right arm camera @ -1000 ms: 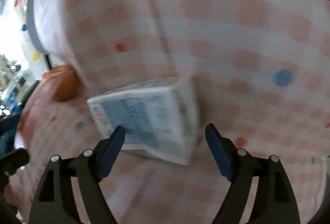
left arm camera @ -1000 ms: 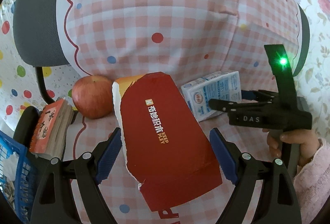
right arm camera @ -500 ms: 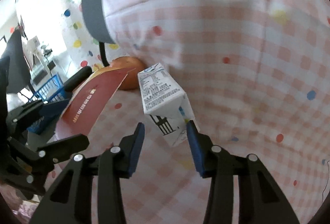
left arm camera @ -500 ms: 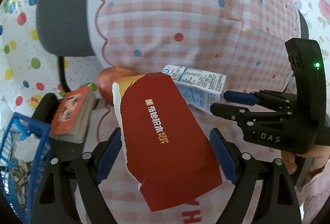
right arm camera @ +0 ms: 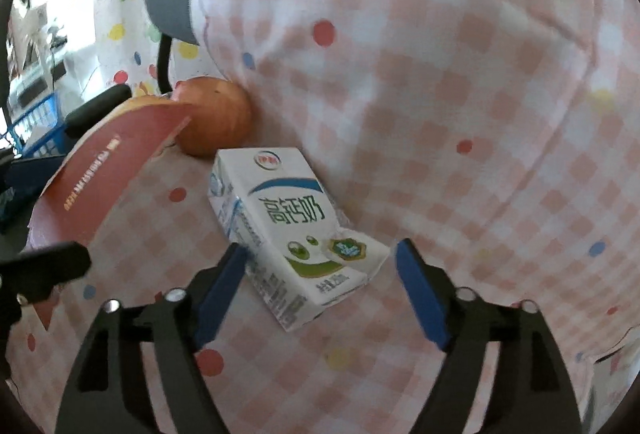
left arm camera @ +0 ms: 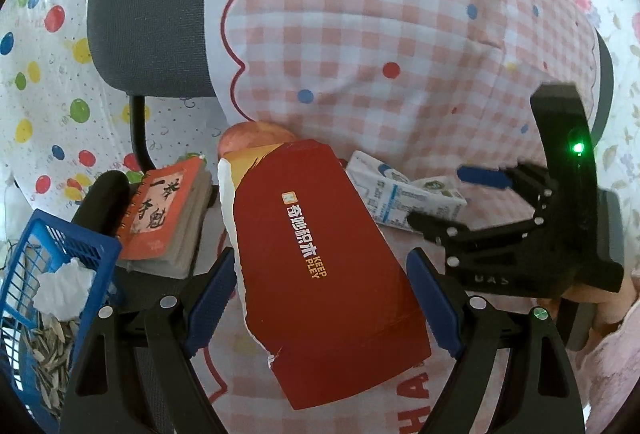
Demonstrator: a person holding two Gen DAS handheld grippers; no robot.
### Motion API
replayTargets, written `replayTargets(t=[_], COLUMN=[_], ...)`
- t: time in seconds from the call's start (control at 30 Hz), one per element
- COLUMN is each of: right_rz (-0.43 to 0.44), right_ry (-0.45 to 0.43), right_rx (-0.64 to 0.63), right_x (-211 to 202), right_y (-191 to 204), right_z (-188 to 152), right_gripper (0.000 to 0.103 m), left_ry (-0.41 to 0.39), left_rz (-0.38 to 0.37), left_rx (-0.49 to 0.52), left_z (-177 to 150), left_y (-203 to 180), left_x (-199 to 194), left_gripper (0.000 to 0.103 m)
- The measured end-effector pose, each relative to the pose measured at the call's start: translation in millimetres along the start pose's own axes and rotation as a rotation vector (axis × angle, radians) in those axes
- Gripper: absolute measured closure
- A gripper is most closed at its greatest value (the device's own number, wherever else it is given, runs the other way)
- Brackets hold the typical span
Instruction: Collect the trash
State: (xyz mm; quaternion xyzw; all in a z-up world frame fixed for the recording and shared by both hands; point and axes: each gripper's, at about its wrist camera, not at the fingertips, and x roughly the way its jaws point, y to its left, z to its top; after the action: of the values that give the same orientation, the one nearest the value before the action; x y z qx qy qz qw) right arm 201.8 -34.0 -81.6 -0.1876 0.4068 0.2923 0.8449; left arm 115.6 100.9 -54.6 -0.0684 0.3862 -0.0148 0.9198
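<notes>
Both tongs tilt downward. The left tongs (left arm camera: 320,294) stand wide. The right tongs (right arm camera: 320,274), held by a hand (left arm camera: 600,306) in a pink sleeve, have just been opening.

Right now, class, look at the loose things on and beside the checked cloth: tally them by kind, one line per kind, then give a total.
Red card box: 1
Milk carton: 1
Apple: 1
Notebook: 1
Blue basket: 1
Crumpled tissue: 1
Total: 6
The seed husks in the basket are too many to count.
</notes>
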Motion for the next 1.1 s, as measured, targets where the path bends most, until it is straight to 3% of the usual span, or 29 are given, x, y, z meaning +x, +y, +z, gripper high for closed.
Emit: replayTargets(t=[0.1,0.2,0.33,0.5,0.7,0.83,0.97,1.1], right_rz=[0.085,0.115,0.248,0.155,0.239,0.313,0.237,0.117], right_ry=[0.042,0.033,0.025,0.019,0.079,0.062,-0.049,-0.094], right_rx=[0.099,0.112,0.084,0.068,0.199,0.242,0.224,0.231], right_x=[13,8,-7,-3,32,27,-13,-58], right_y=[-13,-15,0,5,-23,-32,-25,-10], right_z=[-6,-7,-9,-2,10,5,-6,-17], right_gripper=[0.019,0.021,0.027,0.017,0.014,0.024,0.027,0.027], left_ry=[0.000,0.002,-0.002,-0.003,0.010,0.009,0.000,-0.018], left_rz=[0.007,0.008,0.021,0.026,0.014,0.011,0.007,-0.006], left_rx=[-0.007,-0.020,-0.025,-0.029,-0.016,-0.009,-0.008,0.023], left_z=[1,2,3,5,5,5,1,-10], left_y=[4,8,12,15,12,8,5,-12], left_x=[3,3,-5,-7,-1,0,-8,-27], left_gripper=[0.019,0.019,0.019,0.019,0.019,0.019,0.019,0.019])
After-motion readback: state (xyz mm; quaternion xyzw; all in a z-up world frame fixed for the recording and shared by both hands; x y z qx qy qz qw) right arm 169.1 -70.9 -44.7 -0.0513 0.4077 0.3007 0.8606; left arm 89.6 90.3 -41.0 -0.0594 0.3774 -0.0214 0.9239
